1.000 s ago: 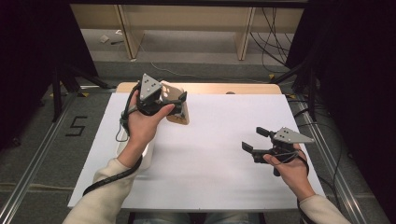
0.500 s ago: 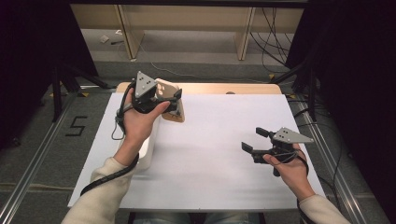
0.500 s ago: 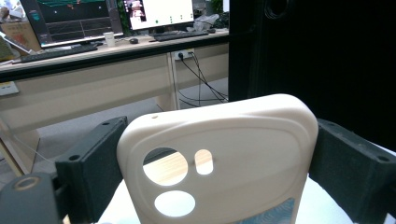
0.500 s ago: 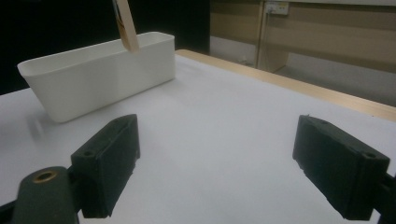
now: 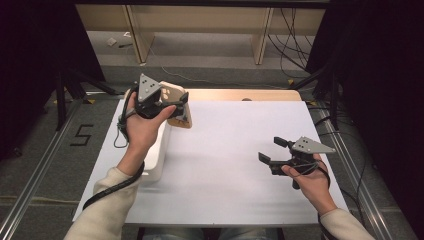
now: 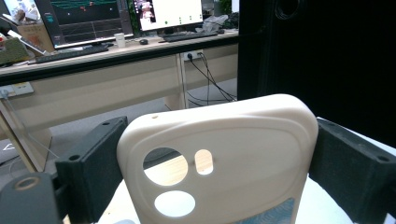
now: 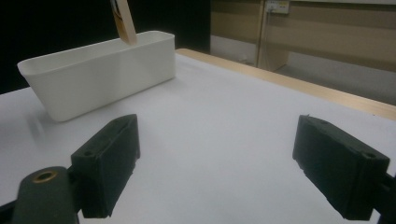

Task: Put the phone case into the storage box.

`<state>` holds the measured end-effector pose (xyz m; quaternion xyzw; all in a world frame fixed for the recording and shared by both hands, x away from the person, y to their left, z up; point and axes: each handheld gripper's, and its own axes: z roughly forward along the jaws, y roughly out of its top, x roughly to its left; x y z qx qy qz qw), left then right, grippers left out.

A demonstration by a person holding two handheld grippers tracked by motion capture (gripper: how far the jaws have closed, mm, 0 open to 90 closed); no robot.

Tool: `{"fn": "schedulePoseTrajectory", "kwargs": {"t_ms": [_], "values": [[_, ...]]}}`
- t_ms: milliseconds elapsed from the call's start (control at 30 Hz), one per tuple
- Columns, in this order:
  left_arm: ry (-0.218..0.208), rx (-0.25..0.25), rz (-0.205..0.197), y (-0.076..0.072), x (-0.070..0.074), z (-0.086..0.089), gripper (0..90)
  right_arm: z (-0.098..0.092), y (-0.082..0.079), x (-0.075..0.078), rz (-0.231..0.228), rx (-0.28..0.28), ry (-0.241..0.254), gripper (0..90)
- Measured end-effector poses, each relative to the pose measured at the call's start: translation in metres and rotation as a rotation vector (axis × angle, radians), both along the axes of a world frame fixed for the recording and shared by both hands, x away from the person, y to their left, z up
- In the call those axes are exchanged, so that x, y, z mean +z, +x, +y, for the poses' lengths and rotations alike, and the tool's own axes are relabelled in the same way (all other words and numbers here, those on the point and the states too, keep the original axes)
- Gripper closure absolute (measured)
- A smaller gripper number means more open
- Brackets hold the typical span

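Observation:
A cream phone case [image 5: 181, 117] with round camera cut-outs is held upright off the table, over the far end of a white bin [image 5: 155, 155]. My left gripper [image 5: 172, 105] is shut on it. In the left gripper view both black pads press the sides of the case [image 6: 233, 154], with the left gripper [image 6: 222, 163] around it. My right gripper [image 5: 272, 150] hovers low over the white table's right side, open and holding nothing. In the right gripper view the right gripper [image 7: 229, 163] faces the bin [image 7: 98, 74], and the case's lower edge [image 7: 123, 21] hangs above it.
The white table sheet [image 5: 225, 135] lies on a wooden top whose far edge [image 5: 250, 95] shows. Black curtains flank both sides. Cables [image 5: 290, 30] run across the floor beyond. A desk with monitors [image 6: 84, 18] stands farther off.
My left hand has drifted slightly left and away with the phone case still gripped. The right hand has stayed put.

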<state>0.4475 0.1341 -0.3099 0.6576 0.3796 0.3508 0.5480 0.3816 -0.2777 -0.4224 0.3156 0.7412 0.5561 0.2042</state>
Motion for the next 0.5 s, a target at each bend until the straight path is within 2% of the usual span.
{"fn": "schedulePoseTrajectory", "kwargs": {"t_ms": [500], "values": [[0.016,0.042,-0.001,0.002,0.003,0.011,9.6,0.0,0.0,-0.001,0.005,0.002,-0.002,15.9]]}}
